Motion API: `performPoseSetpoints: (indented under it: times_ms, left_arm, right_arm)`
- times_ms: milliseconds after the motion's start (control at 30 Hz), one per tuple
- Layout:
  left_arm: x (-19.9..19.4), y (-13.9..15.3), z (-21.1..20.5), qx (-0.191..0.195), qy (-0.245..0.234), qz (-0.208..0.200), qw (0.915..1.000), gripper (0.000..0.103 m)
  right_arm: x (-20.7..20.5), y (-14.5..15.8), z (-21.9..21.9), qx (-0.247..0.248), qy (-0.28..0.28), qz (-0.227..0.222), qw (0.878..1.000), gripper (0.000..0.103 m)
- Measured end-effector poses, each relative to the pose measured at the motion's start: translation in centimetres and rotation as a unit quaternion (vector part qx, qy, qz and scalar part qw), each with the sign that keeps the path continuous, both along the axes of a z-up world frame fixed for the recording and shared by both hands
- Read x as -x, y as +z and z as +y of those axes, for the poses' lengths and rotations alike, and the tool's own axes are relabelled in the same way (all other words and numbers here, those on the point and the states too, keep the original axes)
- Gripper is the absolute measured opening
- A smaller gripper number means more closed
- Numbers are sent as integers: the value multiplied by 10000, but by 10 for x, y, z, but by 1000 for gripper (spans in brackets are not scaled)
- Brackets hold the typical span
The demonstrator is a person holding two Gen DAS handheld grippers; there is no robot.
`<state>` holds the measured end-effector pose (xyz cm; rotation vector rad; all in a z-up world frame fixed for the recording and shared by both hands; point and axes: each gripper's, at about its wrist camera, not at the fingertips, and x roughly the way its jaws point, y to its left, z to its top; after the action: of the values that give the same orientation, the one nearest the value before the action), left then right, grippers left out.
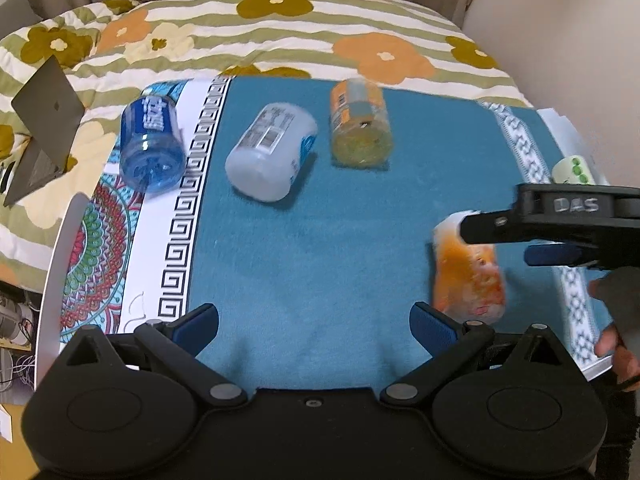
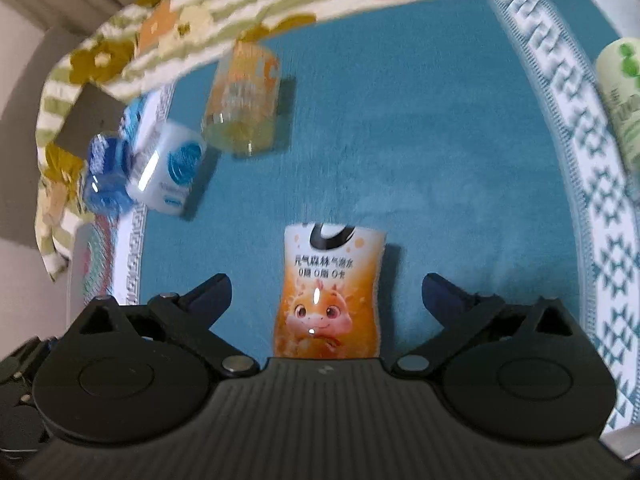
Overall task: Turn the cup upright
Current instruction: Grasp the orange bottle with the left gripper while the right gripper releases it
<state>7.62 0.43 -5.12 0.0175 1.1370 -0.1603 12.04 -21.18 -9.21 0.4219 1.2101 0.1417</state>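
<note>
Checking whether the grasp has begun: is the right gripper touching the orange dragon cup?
Apart. The right wrist view shows teal cloth between each open finger of the right gripper and the orange dragon cup.

Four cups on the mat (image 1: 320, 240), dragon cup (image 2: 330, 292) nearest, between right gripper (image 2: 326, 292) fingers, bedding (image 1: 280, 40) behind.

The right gripper's black body hides the bottom of the orange cartoon-printed cup (image 2: 329, 296), and beyond it the pale green-printed cup (image 2: 622, 100) is cut off by the picture's edge.

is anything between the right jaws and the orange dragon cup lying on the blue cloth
Nothing visible. The right gripper is open, and the orange dragon cup lies directly between its jaws on the blue cloth. The other cups lie well away, further back.
</note>
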Motion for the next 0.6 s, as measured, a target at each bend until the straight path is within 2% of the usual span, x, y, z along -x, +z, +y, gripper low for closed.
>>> performPoseSetpoints:
  times_ms: [167,333,433,467,533,600]
  left_arm:
    - [-5,28,-19,235,-196,-112,9995,103]
    - [-24,34,-51,276,-471,154,9984,101]
    - [-38,26,-73,240,-559,399,9974,101]
    - [-43,21,-81,257,-574,537,9966,100]
    - [-53,10,-94,280,-574,792,9948,91]
    - [-60,-2,-105,248,-543,1022,9930,89]
  right_arm:
    - [26,40,-37,-16,-368,-310,9988,103]
    - [61,70,-65,811,-411,-723,9932,103]
    - [81,74,-81,1271,-447,-1000,9858,103]
    - [86,73,-86,1332,-443,-1058,9844,103]
    - [93,67,-95,1368,-439,-1070,9838,103]
    - [97,57,-101,1314,-398,-1016,9853,103]
